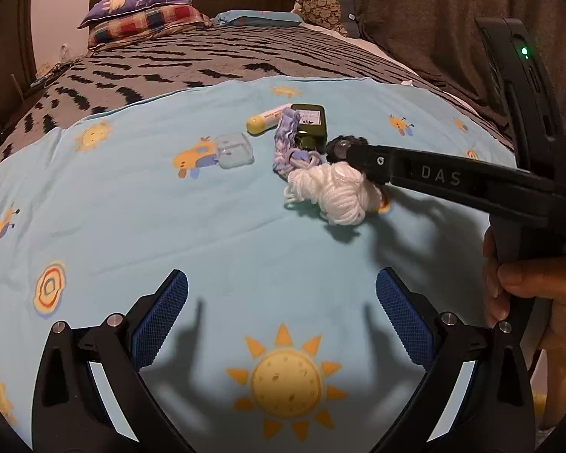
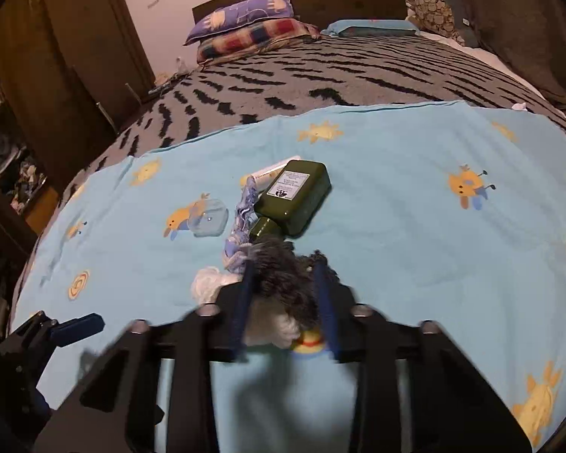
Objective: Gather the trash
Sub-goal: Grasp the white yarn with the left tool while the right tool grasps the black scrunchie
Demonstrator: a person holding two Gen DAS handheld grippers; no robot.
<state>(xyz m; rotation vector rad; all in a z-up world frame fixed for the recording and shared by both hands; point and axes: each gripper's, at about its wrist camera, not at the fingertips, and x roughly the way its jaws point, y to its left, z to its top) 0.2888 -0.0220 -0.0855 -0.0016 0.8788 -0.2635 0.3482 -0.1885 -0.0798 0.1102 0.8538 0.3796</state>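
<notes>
On the light blue sheet (image 1: 132,226) lies a small heap of trash: a white yarn bundle (image 1: 336,192), a blue-purple knitted strip (image 1: 285,147), a dark green bottle (image 1: 311,128), a yellow tube (image 1: 268,119) and a clear plastic case (image 1: 234,149). My right gripper (image 2: 285,264) is shut on a dark fuzzy ball (image 2: 283,268), just in front of the green bottle (image 2: 294,196) and above the white yarn (image 2: 207,281). From the left wrist view it reaches in from the right (image 1: 341,149). My left gripper (image 1: 283,294) hangs open over bare sheet, nearer than the heap.
A grey blanket with black stripes (image 1: 215,56) covers the bed beyond the sheet, with pillows (image 1: 143,11) at the headboard. A brown wardrobe (image 2: 75,56) stands left of the bed and dark curtains (image 1: 415,7) hang at the right. A hand (image 1: 528,287) grips the right tool's handle.
</notes>
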